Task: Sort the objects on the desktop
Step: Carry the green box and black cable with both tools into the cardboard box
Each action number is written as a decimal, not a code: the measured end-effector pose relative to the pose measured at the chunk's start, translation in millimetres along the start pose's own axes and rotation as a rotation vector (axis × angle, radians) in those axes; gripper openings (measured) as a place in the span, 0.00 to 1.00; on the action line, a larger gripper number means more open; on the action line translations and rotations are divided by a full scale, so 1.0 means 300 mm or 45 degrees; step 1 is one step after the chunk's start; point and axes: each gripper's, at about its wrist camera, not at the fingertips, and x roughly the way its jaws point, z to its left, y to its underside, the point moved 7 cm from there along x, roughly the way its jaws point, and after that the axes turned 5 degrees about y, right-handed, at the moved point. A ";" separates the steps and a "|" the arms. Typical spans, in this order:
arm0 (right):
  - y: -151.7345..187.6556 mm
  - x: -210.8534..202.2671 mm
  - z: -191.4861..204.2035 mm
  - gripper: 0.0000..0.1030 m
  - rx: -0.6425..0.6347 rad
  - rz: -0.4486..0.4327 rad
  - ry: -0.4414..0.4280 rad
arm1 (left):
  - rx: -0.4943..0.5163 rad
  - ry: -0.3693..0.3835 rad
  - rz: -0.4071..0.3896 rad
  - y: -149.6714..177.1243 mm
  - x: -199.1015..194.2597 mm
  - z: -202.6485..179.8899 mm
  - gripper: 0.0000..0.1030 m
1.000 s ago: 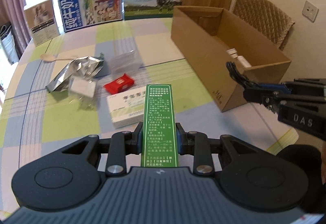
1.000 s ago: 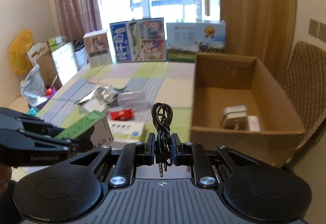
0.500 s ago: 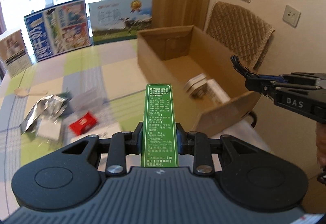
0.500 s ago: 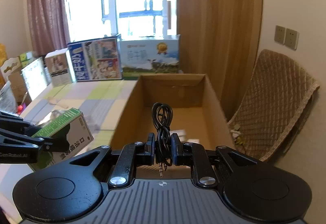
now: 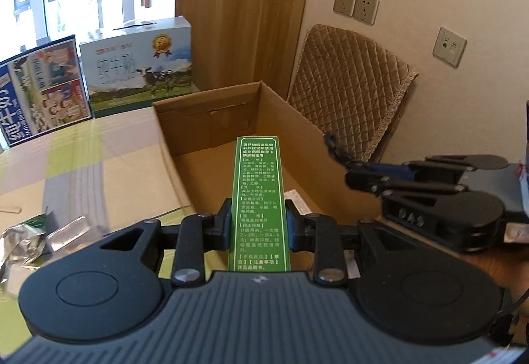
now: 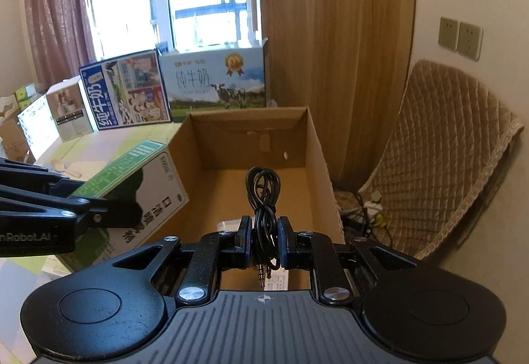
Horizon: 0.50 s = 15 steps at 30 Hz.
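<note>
Left wrist view: left gripper [image 5: 258,225] clamps the green medicine box [image 5: 258,198] above the open cardboard box [image 5: 211,132]; right wrist view: right gripper [image 6: 263,240] pinches a coiled black audio cable [image 6: 263,198] over that carton's interior.

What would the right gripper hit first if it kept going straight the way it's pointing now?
Most likely the inside of the open cardboard box. The right gripper, shut on a coiled black cable, points down into it, probably at the floor, though depth is unclear.
</note>
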 end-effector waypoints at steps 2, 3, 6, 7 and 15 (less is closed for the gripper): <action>0.007 0.021 -0.011 0.12 0.012 0.013 -0.003 | -0.012 0.005 0.009 0.000 0.037 0.000 0.25; 0.010 0.031 -0.015 0.12 0.017 0.020 -0.005 | -0.019 0.010 0.015 0.001 0.055 0.001 0.25; 0.021 0.052 -0.021 0.12 0.025 0.035 -0.010 | -0.039 0.015 0.031 0.010 0.096 0.012 0.25; 0.023 0.056 -0.022 0.12 0.025 0.038 -0.011 | -0.043 0.013 0.036 0.014 0.108 0.017 0.25; 0.024 0.084 -0.021 0.12 0.026 0.049 -0.015 | -0.077 0.004 0.039 0.018 0.171 0.047 0.25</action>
